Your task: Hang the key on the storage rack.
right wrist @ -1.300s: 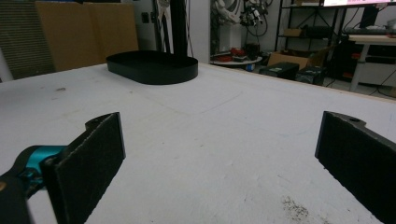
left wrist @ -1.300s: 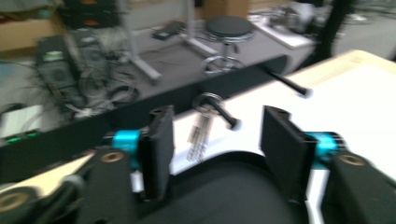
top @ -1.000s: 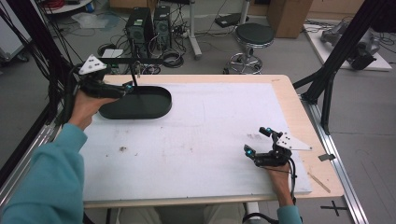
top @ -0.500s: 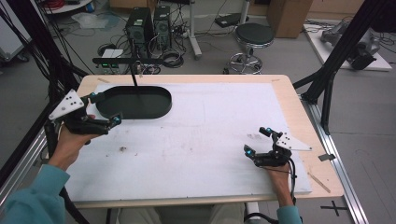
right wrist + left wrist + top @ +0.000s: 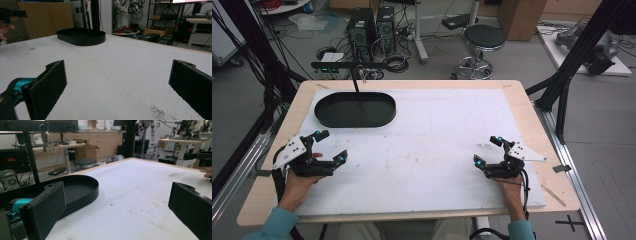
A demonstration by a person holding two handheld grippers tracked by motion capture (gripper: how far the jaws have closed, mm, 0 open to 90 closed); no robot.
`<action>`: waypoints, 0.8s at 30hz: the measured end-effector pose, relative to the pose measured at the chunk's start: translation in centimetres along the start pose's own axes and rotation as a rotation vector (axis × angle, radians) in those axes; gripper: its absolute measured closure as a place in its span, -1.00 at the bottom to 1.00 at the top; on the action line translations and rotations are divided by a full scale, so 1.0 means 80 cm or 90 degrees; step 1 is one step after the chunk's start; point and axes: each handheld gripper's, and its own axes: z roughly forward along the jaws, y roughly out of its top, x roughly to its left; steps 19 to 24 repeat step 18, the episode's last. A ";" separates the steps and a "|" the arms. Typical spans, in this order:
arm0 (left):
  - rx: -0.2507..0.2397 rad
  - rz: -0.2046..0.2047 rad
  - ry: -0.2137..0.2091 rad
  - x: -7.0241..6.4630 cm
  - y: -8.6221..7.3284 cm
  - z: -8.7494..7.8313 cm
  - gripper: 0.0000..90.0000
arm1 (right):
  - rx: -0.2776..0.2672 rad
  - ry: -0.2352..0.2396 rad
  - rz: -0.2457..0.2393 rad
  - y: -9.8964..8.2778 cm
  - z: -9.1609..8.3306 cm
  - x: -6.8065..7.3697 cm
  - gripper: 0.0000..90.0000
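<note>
Resting on the table [image 5: 437, 150]: one black tray [image 5: 355, 109], two wide-jawed grippers.

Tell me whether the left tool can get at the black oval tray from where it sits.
Probably yes: the left tool sits open just short of the black oval tray, with only bare white table cover between them.

Right gripper [image 5: 117, 85] jaws wide apart over white table [image 5: 120, 65] (black tray [image 5: 81, 36] far off).

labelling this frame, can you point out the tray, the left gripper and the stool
tray [image 5: 323, 114]: high view, on its left rim.
left gripper [image 5: 332, 146]: high view, midway between its fingertips.
stool [image 5: 483, 36]: high view, middle of the seat.
</note>
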 end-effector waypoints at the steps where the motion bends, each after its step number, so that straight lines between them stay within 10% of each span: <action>1: -0.001 0.003 0.000 -0.001 -0.005 -0.003 -0.96 | -0.001 0.000 -0.004 0.000 0.000 0.000 -0.99; 24: -0.026 0.001 0.034 -0.004 -0.039 -0.016 -0.96 | -0.001 -0.002 -0.001 0.000 0.000 0.001 -0.98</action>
